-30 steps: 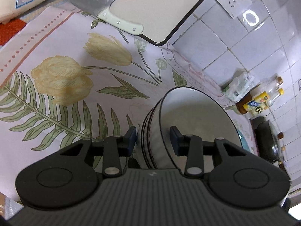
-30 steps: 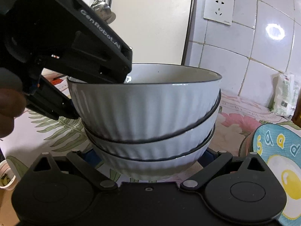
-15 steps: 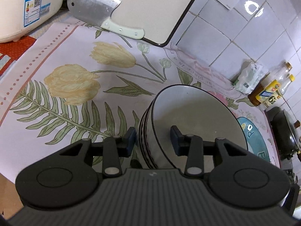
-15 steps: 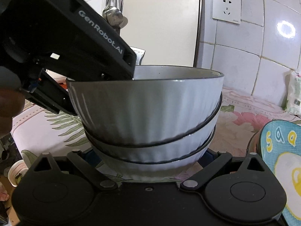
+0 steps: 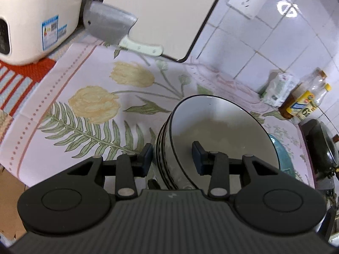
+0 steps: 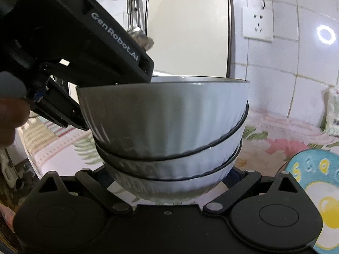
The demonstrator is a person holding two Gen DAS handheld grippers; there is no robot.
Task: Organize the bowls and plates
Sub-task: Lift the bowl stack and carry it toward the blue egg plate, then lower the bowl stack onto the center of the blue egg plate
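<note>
A stack of three white ribbed bowls with dark rims point(image 6: 165, 131) is held up off the flowered cloth. My left gripper point(image 5: 172, 158) is shut on the stack's near rim, one finger inside the top bowl point(image 5: 214, 127) and one outside. My right gripper point(image 6: 167, 180) is shut on the bottom bowl, its fingers at either side of the base. The left gripper's body point(image 6: 74, 48) shows at upper left in the right wrist view. A blue plate with a fried-egg picture point(image 6: 313, 188) lies at the right, its edge also showing in the left wrist view point(image 5: 284, 158).
A flowered cloth point(image 5: 95, 110) covers the counter. A cleaver point(image 5: 118, 29) and a white cutting board point(image 5: 165, 10) lean at the tiled back wall. A rice cooker point(image 5: 36, 19) stands far left. Bottles point(image 5: 305, 99), a bag point(image 5: 277, 89) and a black wok point(image 5: 322, 148) are at the right.
Both grippers have lifted the bowl stack higher off the cloth; the counter looks farther away and more of the rice cooker and cutting board shows. The grips are unchanged.
</note>
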